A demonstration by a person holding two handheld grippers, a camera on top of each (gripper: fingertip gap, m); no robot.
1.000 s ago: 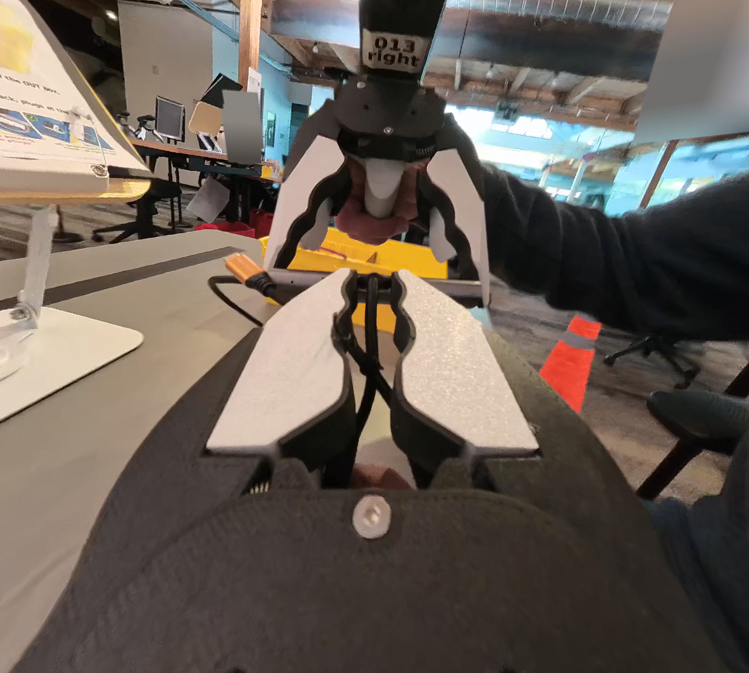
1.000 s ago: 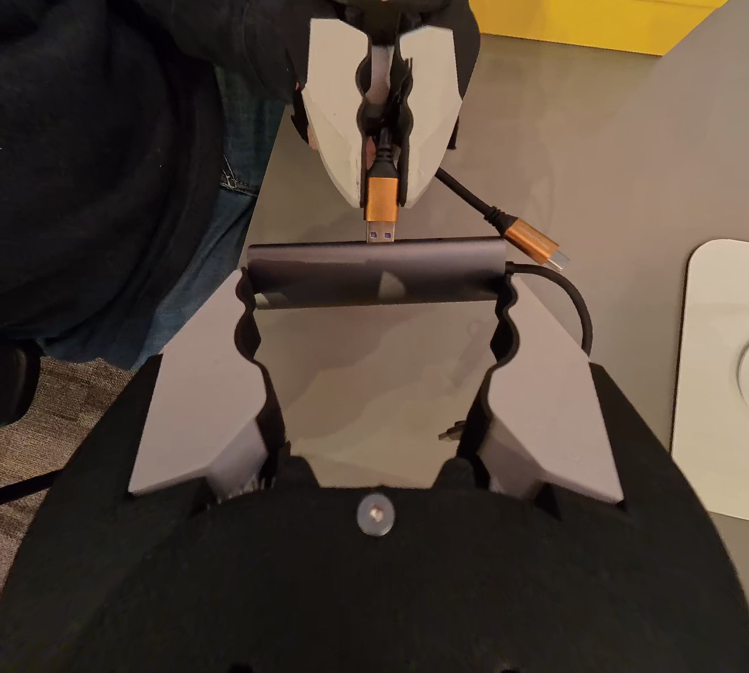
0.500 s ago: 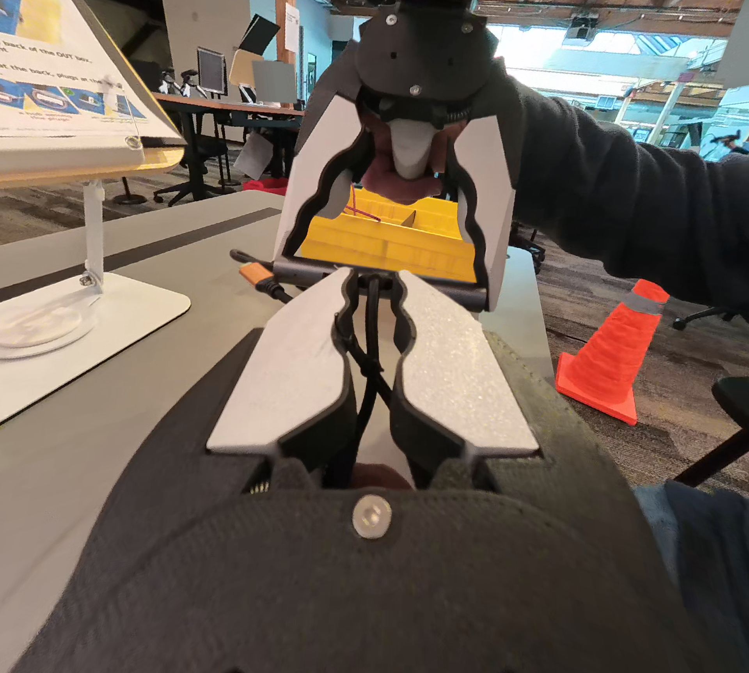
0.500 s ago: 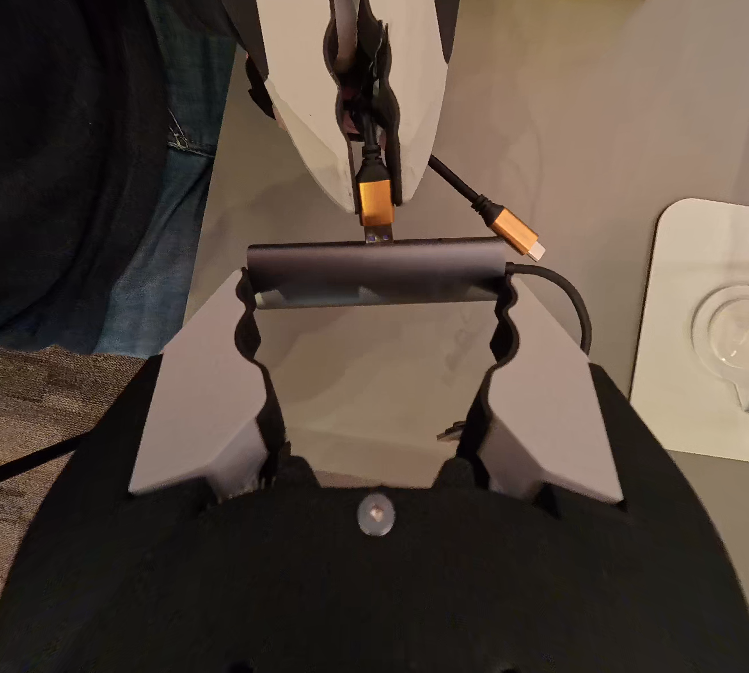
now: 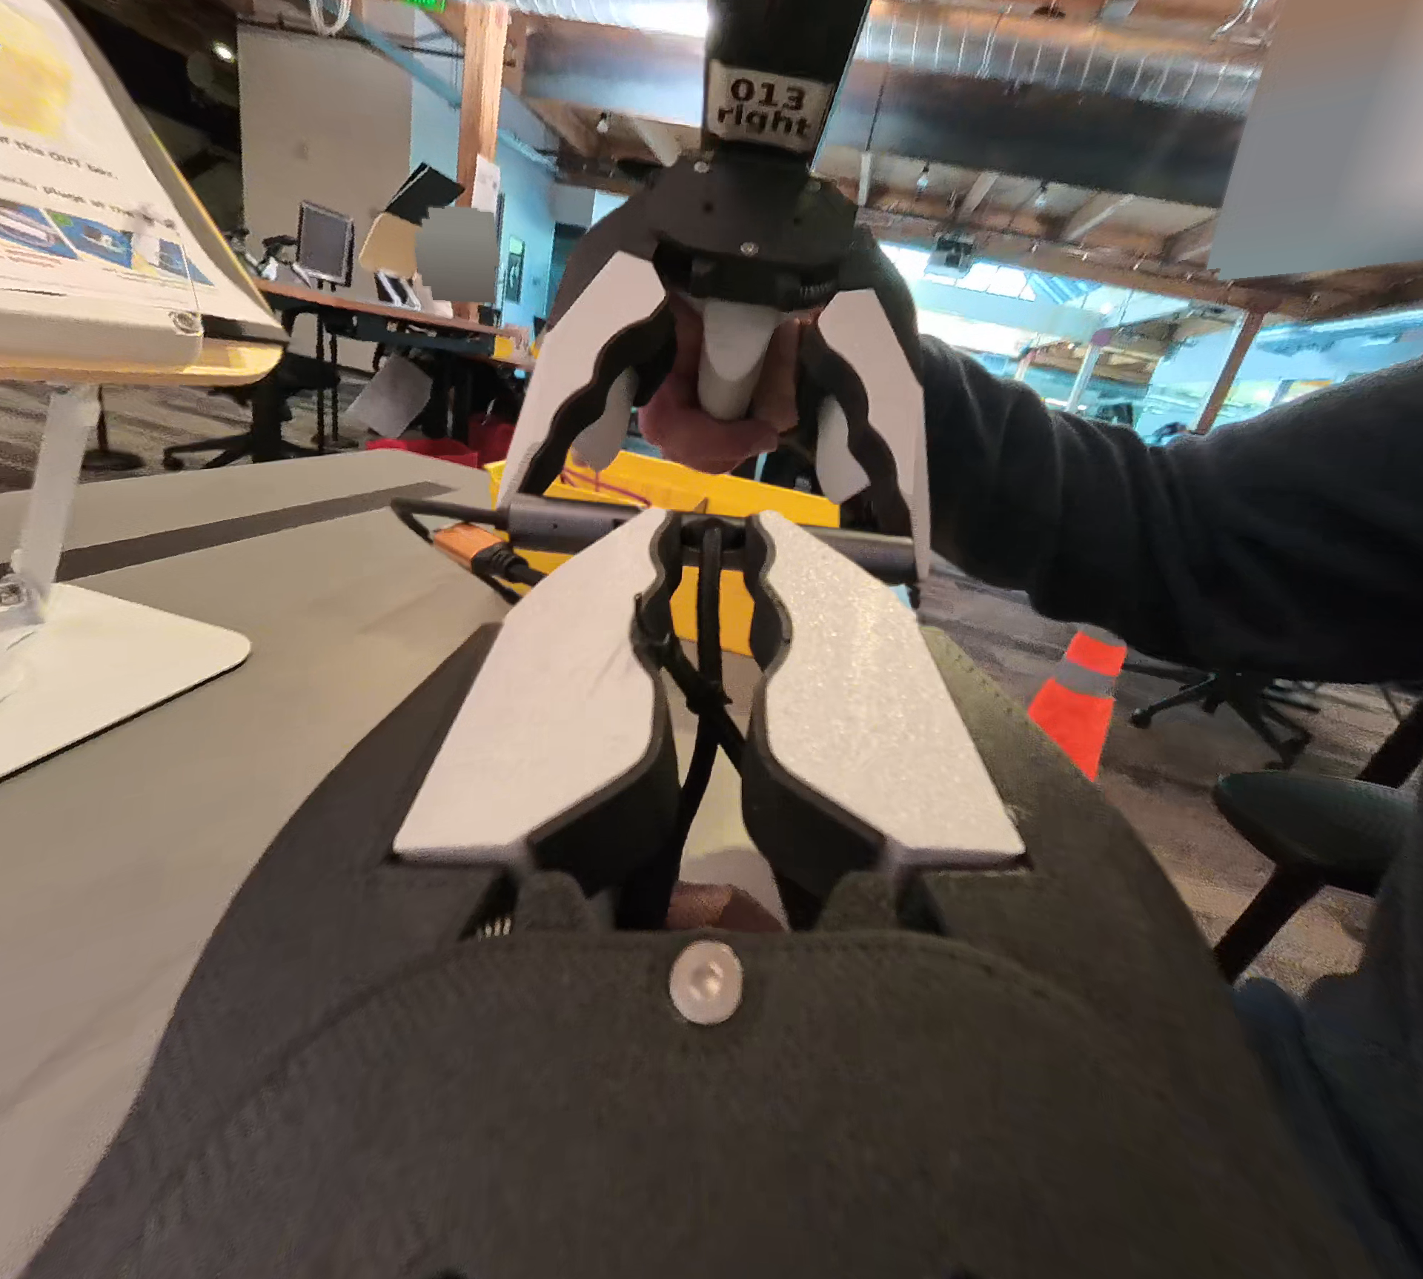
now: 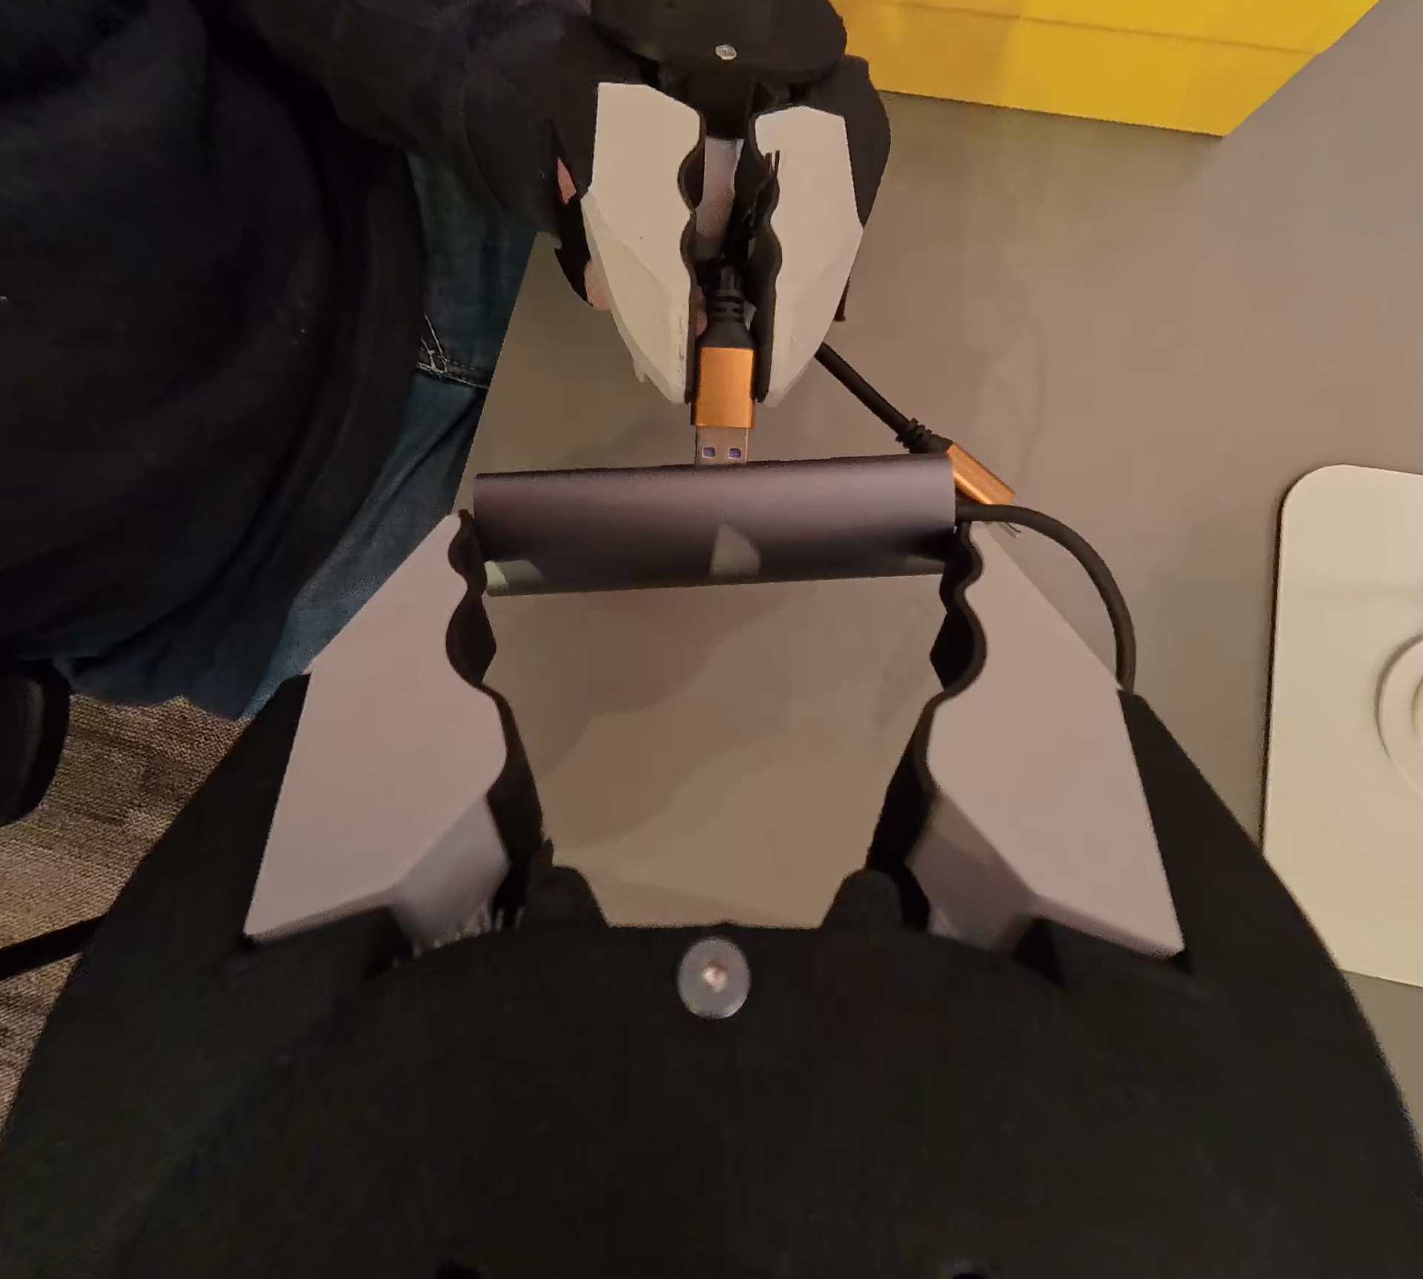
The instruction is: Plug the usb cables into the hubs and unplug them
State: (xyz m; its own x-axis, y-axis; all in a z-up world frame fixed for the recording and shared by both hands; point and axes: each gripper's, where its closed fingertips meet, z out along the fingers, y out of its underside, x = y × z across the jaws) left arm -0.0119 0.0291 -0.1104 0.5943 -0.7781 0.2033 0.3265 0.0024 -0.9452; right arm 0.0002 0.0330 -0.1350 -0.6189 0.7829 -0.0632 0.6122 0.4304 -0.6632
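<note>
With our right claw (image 6: pixel 712 549) clamping the hub (image 6: pixel 712 522) end to end above the counter (image 6: pixel 1078 287) and our left claw (image 6: pixel 724 387) pinching the plug (image 6: pixel 722 387), its tip at the hub's edge, we should keep it square and press straight.

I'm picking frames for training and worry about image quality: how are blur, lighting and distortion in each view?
Left wrist view: strong wide-angle bending, bright windows behind, the document stand slightly smeared, the left gripper sharp. Right wrist view: dimmer, even light, the hub and orange plug crisp, soft reflections on the grey table, the right gripper fingers slightly soft at the edges.
</note>
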